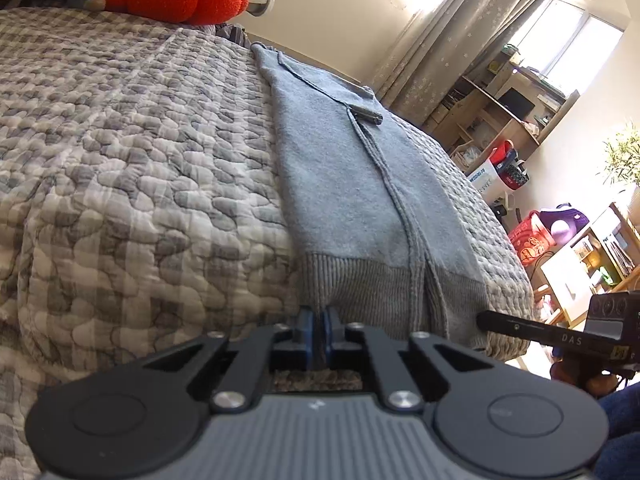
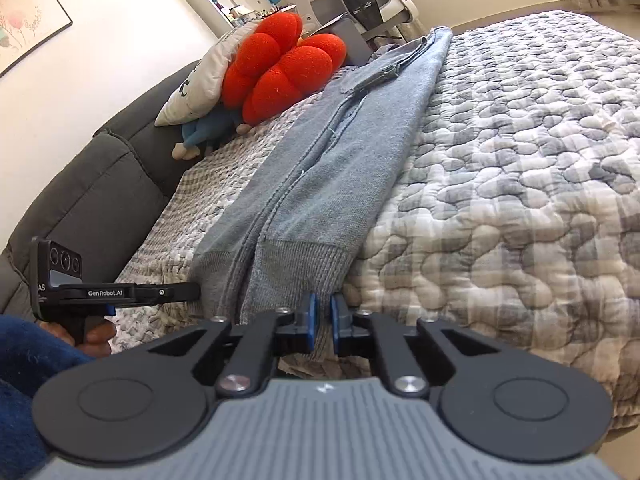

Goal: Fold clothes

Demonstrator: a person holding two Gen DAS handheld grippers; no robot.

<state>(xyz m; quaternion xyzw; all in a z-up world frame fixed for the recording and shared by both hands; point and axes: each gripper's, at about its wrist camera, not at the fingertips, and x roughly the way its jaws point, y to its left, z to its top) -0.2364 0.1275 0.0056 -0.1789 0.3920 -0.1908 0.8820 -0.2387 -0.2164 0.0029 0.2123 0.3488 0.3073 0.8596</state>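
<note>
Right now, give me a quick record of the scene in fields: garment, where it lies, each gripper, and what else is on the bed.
garment: blue sweater, sides already folded in lengthwise, grey ribbed hem nearest the grippers
surface: quilt on a bed
left gripper: shut on the hem, near its left corner
right gripper: pads close around the hem's right corner, a slight gap showing
other items: red cushion, white pillow, blue plush toy at the far end
next step, likely: lift the hem toward the collar

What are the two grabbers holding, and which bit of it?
Both the left gripper and the right gripper pinch the light blue knitted sweater by its grey ribbed bottom hem.
</note>
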